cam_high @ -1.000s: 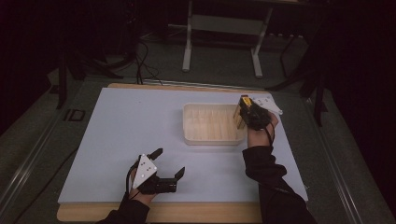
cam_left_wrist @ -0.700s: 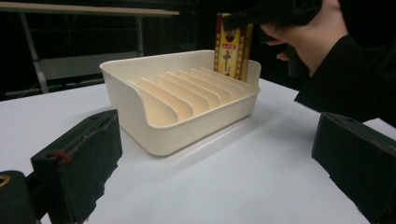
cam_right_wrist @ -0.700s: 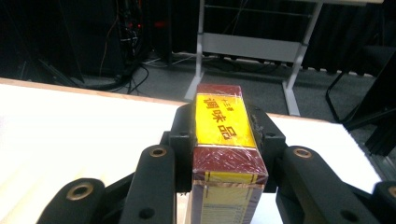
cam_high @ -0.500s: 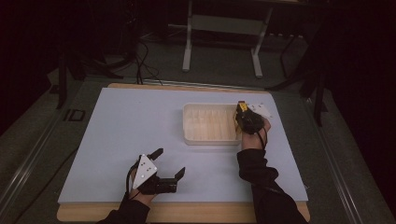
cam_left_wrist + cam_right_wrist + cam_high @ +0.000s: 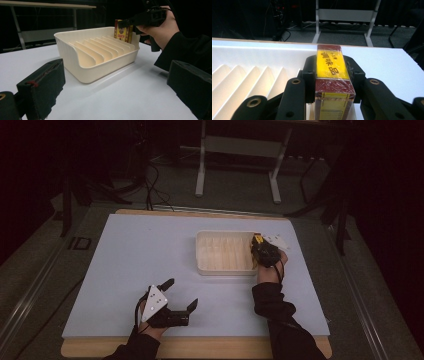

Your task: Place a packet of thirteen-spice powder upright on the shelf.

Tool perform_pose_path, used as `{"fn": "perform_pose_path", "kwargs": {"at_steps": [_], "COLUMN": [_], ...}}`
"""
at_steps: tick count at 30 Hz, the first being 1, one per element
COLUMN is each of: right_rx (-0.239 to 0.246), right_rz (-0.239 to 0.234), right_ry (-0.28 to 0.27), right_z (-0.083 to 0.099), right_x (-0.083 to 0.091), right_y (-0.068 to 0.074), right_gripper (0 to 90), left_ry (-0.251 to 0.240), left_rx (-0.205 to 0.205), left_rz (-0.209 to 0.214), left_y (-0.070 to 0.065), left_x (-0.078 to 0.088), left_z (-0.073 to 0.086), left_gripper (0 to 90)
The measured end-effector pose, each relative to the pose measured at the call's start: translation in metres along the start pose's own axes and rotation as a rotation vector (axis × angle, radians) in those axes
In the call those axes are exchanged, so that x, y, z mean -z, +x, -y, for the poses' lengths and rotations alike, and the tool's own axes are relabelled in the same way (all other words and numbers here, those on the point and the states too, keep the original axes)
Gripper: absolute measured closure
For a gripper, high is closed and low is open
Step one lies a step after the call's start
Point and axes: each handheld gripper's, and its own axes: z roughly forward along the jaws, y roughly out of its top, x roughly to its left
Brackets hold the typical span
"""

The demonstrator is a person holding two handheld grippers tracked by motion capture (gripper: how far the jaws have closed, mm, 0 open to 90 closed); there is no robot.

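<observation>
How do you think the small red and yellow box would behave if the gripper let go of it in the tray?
The box looks stiff, keeping its shape between the right gripper jaws. Its film wrap may be slippery. Upright and narrow, it could tip, though the slotted tray should steady it.

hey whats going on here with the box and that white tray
A person is working with a gripper in each hand. The right gripper is clamped on a small red and yellow box, held upright at the right end of the cream slotted tray, apparently about to slot it in. The left gripper rests open on the white table, holding nothing.
</observation>
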Motion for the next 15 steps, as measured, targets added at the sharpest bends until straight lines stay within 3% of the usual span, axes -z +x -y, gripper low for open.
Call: {"fn": "perform_pose_path", "kwargs": {"at_steps": [5,15], "right_rx": [-0.016,0.025], "right_rz": [-0.030,-0.062], "right_ry": [0.007,0.000], "right_z": [0.000,-0.016], "right_x": [0.002,0.011], "right_y": [0.000,0.000], "right_gripper": [62.1,56.1], "left_ry": [-0.003,0.000], "left_rx": [-0.001,-0.016], "left_rz": [0.008,0.025], "left_y": [-0.002,-0.002], "left_x": [0.000,-0.001], "left_z": [0.000,-0.001], "left_gripper": [2.9,2.9]}}
